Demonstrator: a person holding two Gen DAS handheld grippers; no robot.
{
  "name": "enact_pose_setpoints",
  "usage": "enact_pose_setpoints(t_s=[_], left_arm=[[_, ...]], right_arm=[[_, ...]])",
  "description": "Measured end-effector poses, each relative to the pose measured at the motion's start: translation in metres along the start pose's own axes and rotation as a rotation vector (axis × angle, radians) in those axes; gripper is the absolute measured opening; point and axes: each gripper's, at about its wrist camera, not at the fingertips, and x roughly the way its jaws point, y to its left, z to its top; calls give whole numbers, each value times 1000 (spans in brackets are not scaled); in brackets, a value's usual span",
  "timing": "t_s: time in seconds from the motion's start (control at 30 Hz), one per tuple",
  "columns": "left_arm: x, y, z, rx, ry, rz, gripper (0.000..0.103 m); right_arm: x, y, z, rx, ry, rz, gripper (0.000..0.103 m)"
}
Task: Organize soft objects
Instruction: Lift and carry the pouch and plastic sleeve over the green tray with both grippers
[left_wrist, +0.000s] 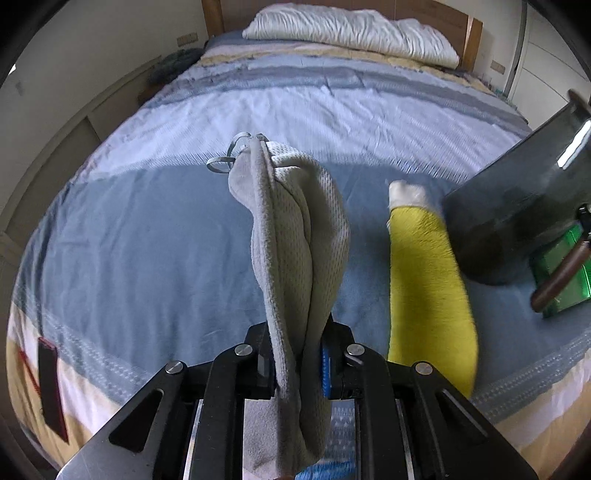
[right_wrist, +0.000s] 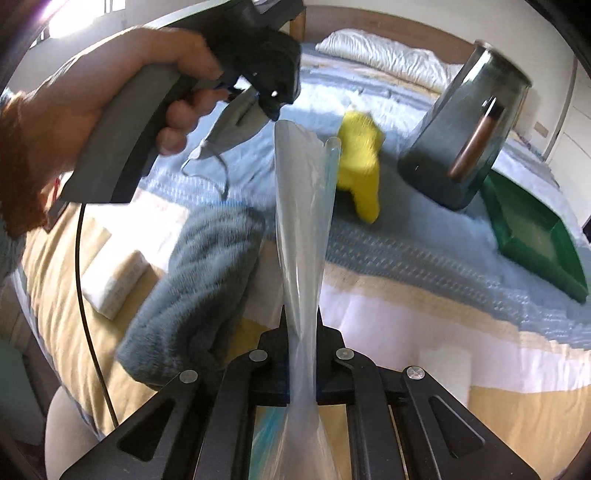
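Observation:
My left gripper (left_wrist: 299, 343) is shut on a grey cloth pouch (left_wrist: 291, 229) of fleece and mesh, which has a strap loop at its far end and stands up above the bed. My right gripper (right_wrist: 302, 332) is shut on a clear plastic bag (right_wrist: 303, 206), twisted thin between the pads. A yellow soft item (left_wrist: 428, 280) with a white tip lies on the blue blanket just right of the pouch; the right wrist view has this yellow item (right_wrist: 360, 158) beyond the bag. A fluffy blue-grey towel (right_wrist: 199, 288) hangs over the bed's near edge.
A dark round bin (left_wrist: 517, 206) with a copper handle lies tilted on the bed at the right, next to a green tray (left_wrist: 561, 273). A white pillow (left_wrist: 351, 33) lies at the headboard. A person's hand (right_wrist: 110, 92) holds the other gripper, upper left. A white folded item (right_wrist: 114, 280) lies near the towel.

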Motion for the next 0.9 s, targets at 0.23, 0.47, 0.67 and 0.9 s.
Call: enact_pose_setpoints(t_s=[0.23, 0.47, 0.67, 0.9], left_arm=[[-67, 1, -10, -21, -75, 2, 14], [-139, -26, -31, 6, -145, -54, 14], [-183, -75, -32, 41, -174, -183, 14], [-222, -165, -6, 118, -199, -358, 14]], right_arm=[[-61, -6, 7, 0, -102, -1, 6], [-131, -34, -4, 42, -185, -17, 6], [-185, -96, -14, 130, -250, -73, 6], [-239, -189, -27, 233, -324, -205, 6]])
